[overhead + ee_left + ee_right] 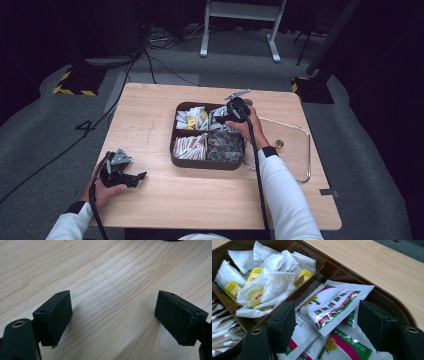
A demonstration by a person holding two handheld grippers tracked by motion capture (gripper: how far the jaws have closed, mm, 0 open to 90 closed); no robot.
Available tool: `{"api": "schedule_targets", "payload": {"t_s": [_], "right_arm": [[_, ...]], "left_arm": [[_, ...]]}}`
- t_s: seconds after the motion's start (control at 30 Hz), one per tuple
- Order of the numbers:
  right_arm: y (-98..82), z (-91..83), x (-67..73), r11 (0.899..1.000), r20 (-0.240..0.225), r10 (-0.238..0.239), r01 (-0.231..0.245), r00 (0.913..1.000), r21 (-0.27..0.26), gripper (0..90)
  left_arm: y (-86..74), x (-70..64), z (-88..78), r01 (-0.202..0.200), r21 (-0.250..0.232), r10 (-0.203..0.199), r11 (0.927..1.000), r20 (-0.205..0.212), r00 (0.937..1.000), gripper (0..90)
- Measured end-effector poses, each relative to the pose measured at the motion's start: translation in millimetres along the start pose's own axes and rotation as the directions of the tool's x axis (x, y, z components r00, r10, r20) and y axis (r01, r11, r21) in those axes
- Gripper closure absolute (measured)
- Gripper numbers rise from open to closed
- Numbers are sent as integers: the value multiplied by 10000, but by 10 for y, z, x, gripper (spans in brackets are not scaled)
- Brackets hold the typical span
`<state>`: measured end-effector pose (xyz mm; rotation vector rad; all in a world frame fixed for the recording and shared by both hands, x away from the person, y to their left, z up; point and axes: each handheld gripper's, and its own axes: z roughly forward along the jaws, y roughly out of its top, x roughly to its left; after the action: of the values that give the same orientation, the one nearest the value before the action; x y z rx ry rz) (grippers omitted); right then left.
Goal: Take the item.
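Wooden table (pixel 165 195): spread right gripper (pixel 327 322) over white packet (pixel 334 305), red-green print unreadable.

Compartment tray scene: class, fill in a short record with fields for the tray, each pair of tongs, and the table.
tray: brown compartment tray holding tea bags and white sachets
right tongs: right tongs open, over the white sachets, nothing gripped
left tongs: left tongs open, above bare wood
table: wooden table
beside tray: clear lid, to its right
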<state>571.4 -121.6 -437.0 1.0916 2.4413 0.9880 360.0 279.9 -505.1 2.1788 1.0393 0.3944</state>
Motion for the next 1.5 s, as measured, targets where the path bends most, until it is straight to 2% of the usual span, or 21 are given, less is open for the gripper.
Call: {"api": "schedule_targets", "payload": {"t_s": [0.1,0.13,0.17,0.27,0.37,0.43,0.5,0.6,0.67,0.73,0.77,0.9,0.97,1.2,1.5], "right_arm": [[24,4,8,9999,-6,54,-54,10000,-112,315],[50,-9,7,9997,104,68,-65,9999,-250,358],[50,-9,7,9997,104,68,-65,9999,-250,358],[78,-23,26,9993,-18,20,-20,10000,-367,382],[92,-21,40,9992,-30,14,-15,10000,-411,438],[108,-18,66,9987,-169,20,-29,9999,-516,520],[112,-9,69,9987,-327,-12,-5,9995,-512,542],[109,62,116,9996,-436,-156,147,9989,-222,570],[112,91,146,9996,-482,-185,174,9987,-242,636],[113,96,156,9996,-437,-141,130,9989,-258,660],[115,107,170,9994,-371,-262,254,9990,-232,737],[109,101,175,9990,-210,-358,352,9991,-288,805],[90,84,179,9985,-180,-424,417,9989,-350,869],[56,-11,160,9961,-293,-650,631,9975,-615,900],[72,-174,156,9924,-338,-650,611,9973,-1066,900]], "left_arm": [[0,0,0,0,-1,0,10000,1,10000,150],[0,0,0,0,0,0,10000,1,10000,150],[0,0,0,0,0,0,10000,1,10000,150],[0,0,0,-2,3,2,10000,2,10000,150],[0,1,0,-8,7,8,10000,1,10000,150],[0,0,0,-2,1,2,10000,1,10000,150],[0,0,0,3,-4,-3,10000,2,10000,150],[0,0,0,0,0,0,10000,1,10000,150],[0,0,0,1,-1,-1,10000,3,10000,150],[0,0,0,-1,1,1,10000,3,10000,150],[0,0,0,3,-4,-3,10000,3,10000,150],[0,0,0,-1,-1,1,10000,2,10000,150],[0,0,0,2,-4,-2,10000,0,10000,150],[0,-1,0,3,-2,-3,10000,-3,10000,150],[0,-1,0,2,0,-2,10000,-10,10000,150]]}}
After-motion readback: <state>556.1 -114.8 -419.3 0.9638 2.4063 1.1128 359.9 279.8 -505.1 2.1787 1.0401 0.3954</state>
